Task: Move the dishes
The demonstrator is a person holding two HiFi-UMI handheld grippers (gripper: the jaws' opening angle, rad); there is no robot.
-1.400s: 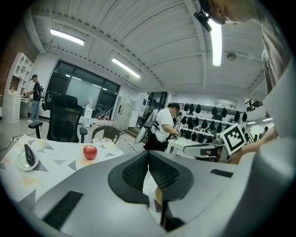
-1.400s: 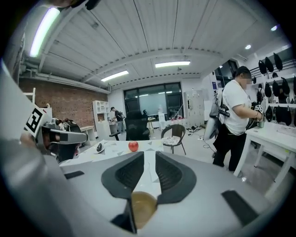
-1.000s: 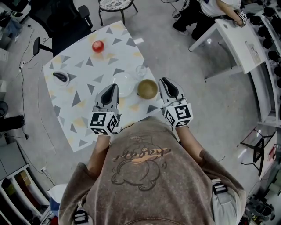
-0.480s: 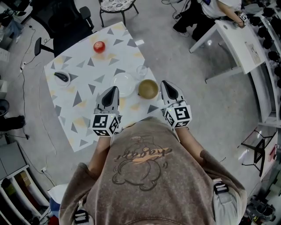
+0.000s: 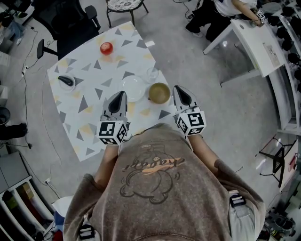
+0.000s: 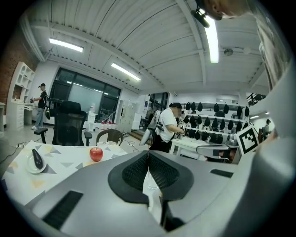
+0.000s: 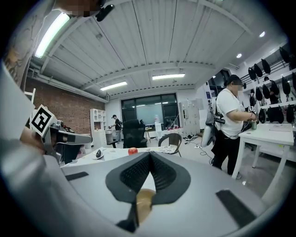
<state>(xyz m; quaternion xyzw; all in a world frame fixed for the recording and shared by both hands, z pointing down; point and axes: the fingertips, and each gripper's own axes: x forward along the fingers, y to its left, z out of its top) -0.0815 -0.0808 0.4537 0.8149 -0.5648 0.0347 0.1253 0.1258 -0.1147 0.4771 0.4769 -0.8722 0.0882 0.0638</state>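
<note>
On the triangle-patterned table, a white plate lies beside an olive bowl, with a clear glass just behind them. My left gripper hovers at the plate's near left edge, its pads together and nothing held. My right gripper is just right of the bowl, also shut and empty. In the left gripper view the left gripper shows its pads meeting. In the right gripper view the right gripper is closed too, and the bowl shows below its pads.
A red apple sits at the table's far side and a saucer with a dark object at its left. A black office chair and a round chair stand behind. A person works at a white desk to the right.
</note>
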